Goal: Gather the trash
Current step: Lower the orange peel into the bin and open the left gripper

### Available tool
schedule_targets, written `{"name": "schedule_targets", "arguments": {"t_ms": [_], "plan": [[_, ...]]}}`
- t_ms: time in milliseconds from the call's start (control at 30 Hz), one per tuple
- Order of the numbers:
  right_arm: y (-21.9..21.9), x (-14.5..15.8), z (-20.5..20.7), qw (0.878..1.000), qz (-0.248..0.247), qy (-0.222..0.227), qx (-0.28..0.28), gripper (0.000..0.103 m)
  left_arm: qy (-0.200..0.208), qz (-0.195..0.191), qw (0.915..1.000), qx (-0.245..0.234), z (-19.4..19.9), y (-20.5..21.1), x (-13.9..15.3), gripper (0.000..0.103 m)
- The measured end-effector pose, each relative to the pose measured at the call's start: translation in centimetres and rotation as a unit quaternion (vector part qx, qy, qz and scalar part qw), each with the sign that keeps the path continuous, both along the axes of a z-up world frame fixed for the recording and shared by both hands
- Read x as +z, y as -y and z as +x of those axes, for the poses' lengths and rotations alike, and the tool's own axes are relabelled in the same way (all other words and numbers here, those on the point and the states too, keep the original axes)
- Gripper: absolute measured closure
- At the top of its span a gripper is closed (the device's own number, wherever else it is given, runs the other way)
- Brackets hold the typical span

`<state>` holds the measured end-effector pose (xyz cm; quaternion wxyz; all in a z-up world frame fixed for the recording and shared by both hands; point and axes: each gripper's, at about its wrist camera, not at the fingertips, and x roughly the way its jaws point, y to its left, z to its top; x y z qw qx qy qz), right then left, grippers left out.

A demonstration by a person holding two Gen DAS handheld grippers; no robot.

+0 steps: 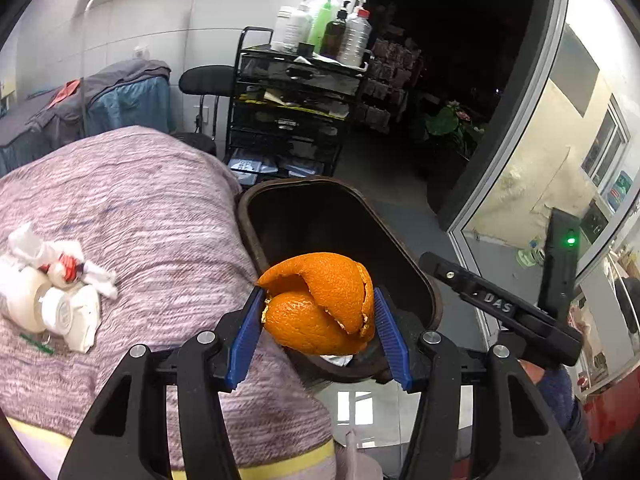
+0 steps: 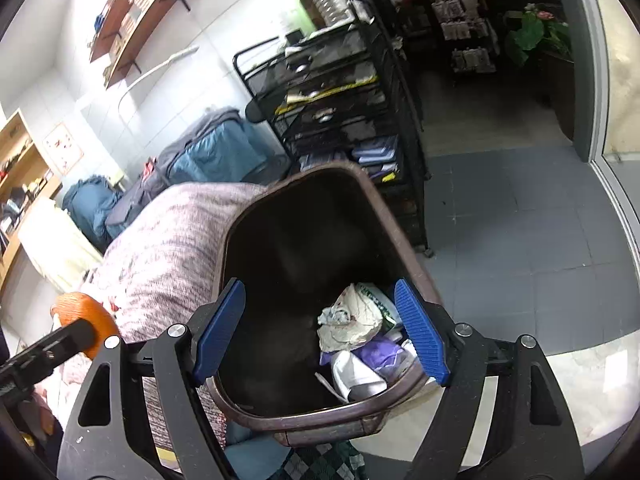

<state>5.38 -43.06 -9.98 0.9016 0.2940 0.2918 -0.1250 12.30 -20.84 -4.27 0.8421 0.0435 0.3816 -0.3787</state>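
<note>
Orange peel (image 1: 320, 304), clamped in the left gripper (image 1: 318, 334), sits at lower centre over the brown bin's (image 1: 434, 300) near rim, while the right gripper (image 2: 320, 330) hangs released above the trash inside.

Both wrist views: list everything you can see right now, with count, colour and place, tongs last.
orange peel: one, orange, over the bin's near rim.
bin: one, dark brown, beside the bed.
trash in bin: several crumpled pieces, white and purple, near corner.
trash pile: several pieces, white, on the blanket.
blanket: one, pinkish-grey, covering the bed.
cart: one, black, behind the bin.
bottles: several, white, green, clear, atop the cart.
left tongs: clamped on the peel.
right tongs: open, empty, above the bin.
</note>
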Motion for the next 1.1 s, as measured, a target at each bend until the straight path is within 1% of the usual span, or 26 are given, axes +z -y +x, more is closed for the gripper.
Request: {"name": "schedule_targets", "arguments": {"t_ms": [267,467,600,900,1000,1067,1100], "plan": [[1.2,1.6,-1.8,0.999,-0.016,0.016,-0.032,0.026,-0.013,0.012,0.9995,-0.024,1.5,3.3,-0.5,0.050],[2.4,2.0,-2.8,0.998,-0.017,0.020,-0.051,0.026,-0.020,0.032,0.9988,-0.031,2.5,5.2,-1.4,0.050],[2.7,2.0,-3.1,0.998,-0.014,0.019,-0.056,0.026,-0.031,0.042,0.9979,-0.037,3.1,6.3,-2.3,0.050],[2.8,1.8,-3.0,0.998,-0.016,0.014,-0.057,0.026,-0.034,0.072,0.9957,-0.049,3.3,8.2,-3.7,0.049],[2.9,1.9,-3.1,0.998,-0.017,0.013,-0.061,0.026,-0.032,0.073,0.9956,-0.049,3.5,8.5,-3.9,0.042],[3.0,1.8,-3.2,0.998,-0.017,0.011,-0.065,0.026,-0.025,0.068,0.9963,-0.047,3.5,8.5,-3.7,0.026],[3.1,1.8,-3.2,0.998,-0.018,0.010,-0.066,0.025,-0.018,0.065,0.9967,-0.045,3.4,8.4,-3.6,0.023]]}}
